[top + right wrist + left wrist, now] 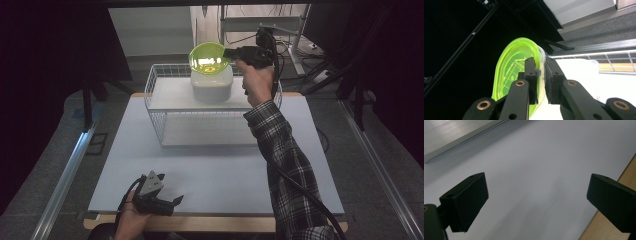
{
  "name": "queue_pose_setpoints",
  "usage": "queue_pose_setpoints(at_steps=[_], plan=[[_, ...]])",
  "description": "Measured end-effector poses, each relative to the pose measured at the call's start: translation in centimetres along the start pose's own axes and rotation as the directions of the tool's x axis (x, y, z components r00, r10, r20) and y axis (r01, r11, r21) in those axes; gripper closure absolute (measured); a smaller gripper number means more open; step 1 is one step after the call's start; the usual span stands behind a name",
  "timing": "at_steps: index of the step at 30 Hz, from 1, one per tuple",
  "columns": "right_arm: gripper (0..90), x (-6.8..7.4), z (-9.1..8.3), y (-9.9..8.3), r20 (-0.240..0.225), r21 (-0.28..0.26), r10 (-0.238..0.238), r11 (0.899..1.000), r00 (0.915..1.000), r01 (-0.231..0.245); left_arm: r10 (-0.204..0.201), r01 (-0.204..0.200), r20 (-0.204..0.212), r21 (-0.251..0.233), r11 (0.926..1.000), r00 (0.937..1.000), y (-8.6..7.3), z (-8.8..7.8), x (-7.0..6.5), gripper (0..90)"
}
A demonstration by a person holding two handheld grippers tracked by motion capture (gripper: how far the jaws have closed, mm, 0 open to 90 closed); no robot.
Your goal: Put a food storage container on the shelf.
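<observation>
Left claw point(165, 202) first: it's parked at the near edge of the counter point(210, 170), jaws spread wide with nothing between them, just bare white surface in the left gripper view, so I've got that one idle. Moving right, the wire basket point(155, 100) sits at the far end of the counter with a white container point(212, 87) standing on its upper shelf. Further right my right claw point(226, 52) is clamped on the rim of the green lid point(209, 58), which I'm holding tilted in the air right over the container, not seated on it. In the right gripper view the jaws pinch the lid's point(511, 67) edge from both sides, grip looks solid. Progress-wise I'd guess the lid is either just lifted off or about to go on, honestly can't tell which. Either way, the carrying part looks mostly done and setting it down somewhere is what's left.
</observation>
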State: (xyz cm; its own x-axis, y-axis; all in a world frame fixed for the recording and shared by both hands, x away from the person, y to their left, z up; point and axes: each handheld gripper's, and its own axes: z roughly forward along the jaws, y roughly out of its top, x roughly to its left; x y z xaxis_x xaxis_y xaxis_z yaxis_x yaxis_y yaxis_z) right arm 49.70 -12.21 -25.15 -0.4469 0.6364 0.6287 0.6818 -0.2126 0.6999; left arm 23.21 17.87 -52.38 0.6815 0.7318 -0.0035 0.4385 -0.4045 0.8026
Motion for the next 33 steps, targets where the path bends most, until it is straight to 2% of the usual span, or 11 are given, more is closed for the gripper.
queue_pose_setpoints(at_steps=[9, 14, 19, 23, 27, 33], plan=[[79.7, -0.46, 0.43, -0.12, 0.026, -0.011, 0.009, 1.0, 0.9996, -0.008, 0.004, -0.004, 0.003, 0.001, 1.0, 1.0, 0.0, 0.05, -0.02, 3.2], [73.2, -0.41, 0.77, -0.06, 0.078, -0.004, -0.021, 1.0, 0.9967, 0.021, 0.007, -0.007, 0.006, 0.003, 1.0, 1.0, 0.01, 0.12, -0.09, 3.3], [72.2, -0.64, 0.93, 0.01, 0.071, -0.004, -0.017, 1.0, 0.9974, 0.017, 0.011, -0.011, 0.008, 0.007, 0.9999, 0.9999, 0.0, 0.17, -0.11, 3.2], [62.4, -0.67, 0.98, 0.06, 0.096, 0.002, -0.048, 0.999, 0.9942, 0.048, 0.013, -0.013, 0.01, 0.007, 0.9999, 0.9999, 0.0, 0.19, -0.13, 3.3], [51.5, -0.82, 1.01, 0.06, 0.082, 0.007, -0.047, 0.999, 0.9955, 0.046, 0.015, -0.015, 0.012, 0.007, 0.9999, 0.9998, 0.01, 0.2, -0.15, 3.3], [31.8, -0.83, 0.83, -0.01, 0.073, 0.017, -0.117, 0.993, 0.9904, 0.116, 0.015, -0.015, 0.013, 0.005, 0.9999, 0.9998, 0.01, 0.2, -0.16, 3.3]])
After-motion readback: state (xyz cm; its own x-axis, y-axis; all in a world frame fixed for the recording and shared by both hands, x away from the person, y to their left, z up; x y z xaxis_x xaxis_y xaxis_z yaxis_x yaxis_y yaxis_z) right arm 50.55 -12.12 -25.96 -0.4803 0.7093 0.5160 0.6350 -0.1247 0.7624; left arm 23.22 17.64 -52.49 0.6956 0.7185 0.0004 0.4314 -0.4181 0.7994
